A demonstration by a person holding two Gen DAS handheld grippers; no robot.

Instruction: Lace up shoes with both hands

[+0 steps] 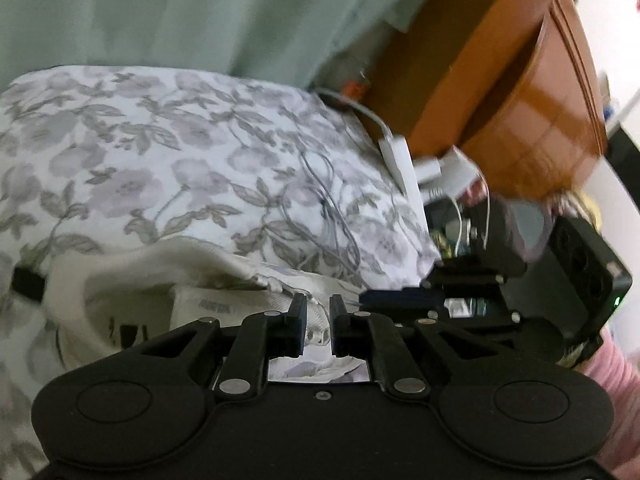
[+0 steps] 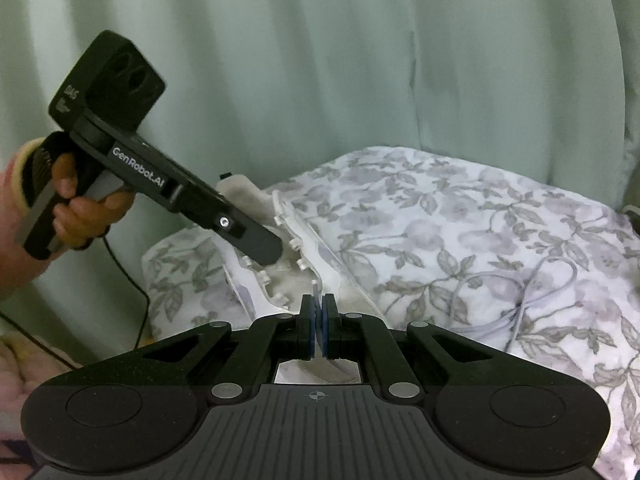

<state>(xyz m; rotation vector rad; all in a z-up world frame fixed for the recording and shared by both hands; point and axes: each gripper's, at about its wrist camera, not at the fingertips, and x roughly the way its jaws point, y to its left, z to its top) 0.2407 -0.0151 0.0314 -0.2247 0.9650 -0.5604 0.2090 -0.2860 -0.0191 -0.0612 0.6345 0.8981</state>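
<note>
Left wrist: left gripper (image 1: 318, 320) slightly apart, gripping nothing, over white shoe (image 1: 160, 304) lying on floral bed (image 1: 160, 152) (blurred).

Right wrist: right gripper (image 2: 319, 320) clamped on lace (image 2: 316, 294); left gripper body over shoe tongue, held by hand (image 2: 80, 212).

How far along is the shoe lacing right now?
Early, it seems. The white canvas shoe on the floral bedsheet shows bare eyelet loops with no lace crossing them. In hand: the right gripper pinches a thin white lace tip, while the left gripper is open over the shoe. Nearly all threading remains.
</note>
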